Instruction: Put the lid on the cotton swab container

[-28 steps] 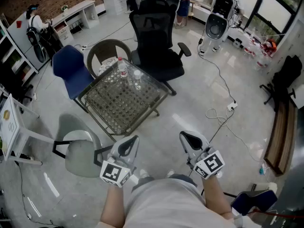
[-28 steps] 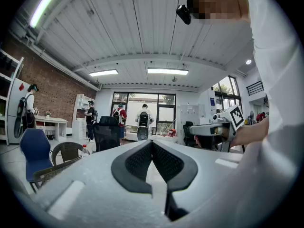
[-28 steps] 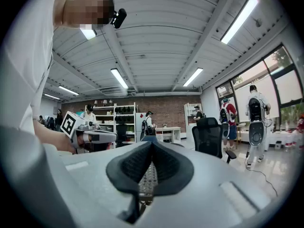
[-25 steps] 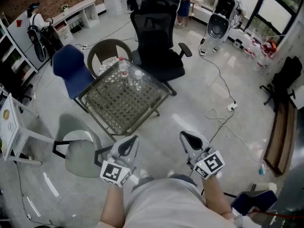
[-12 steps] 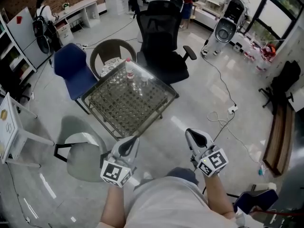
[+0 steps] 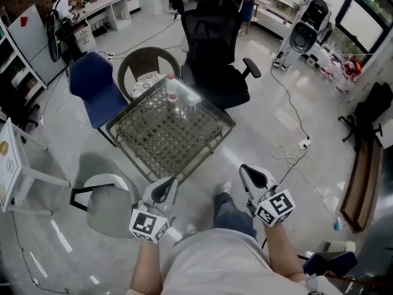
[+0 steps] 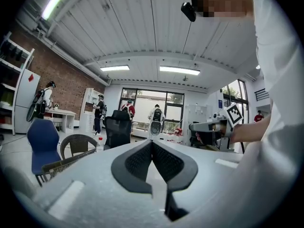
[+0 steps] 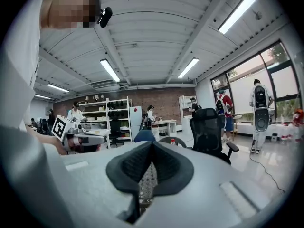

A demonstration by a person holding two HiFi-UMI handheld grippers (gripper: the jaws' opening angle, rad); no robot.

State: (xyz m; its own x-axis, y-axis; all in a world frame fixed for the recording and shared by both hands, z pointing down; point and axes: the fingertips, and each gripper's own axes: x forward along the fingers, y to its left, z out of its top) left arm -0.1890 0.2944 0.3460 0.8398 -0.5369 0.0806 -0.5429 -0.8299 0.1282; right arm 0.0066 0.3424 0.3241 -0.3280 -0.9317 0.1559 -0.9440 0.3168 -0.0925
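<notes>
Risk of clipping bottle (image 6: 172, 88) on table (image 6: 156, 141) reaching in, left hand-held gripper (image 6: 164, 188) and right hand-held gripper (image 6: 253, 178) both pinched together, empty, well apart from it.

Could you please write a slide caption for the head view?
Standing short of the table, a person holds the left gripper and right gripper shut and empty; a bottle stands on it.

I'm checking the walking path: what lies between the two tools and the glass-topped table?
Only bare grey floor, as the head view shows. The left tool and right tool are shut and empty, short of the table.
</notes>
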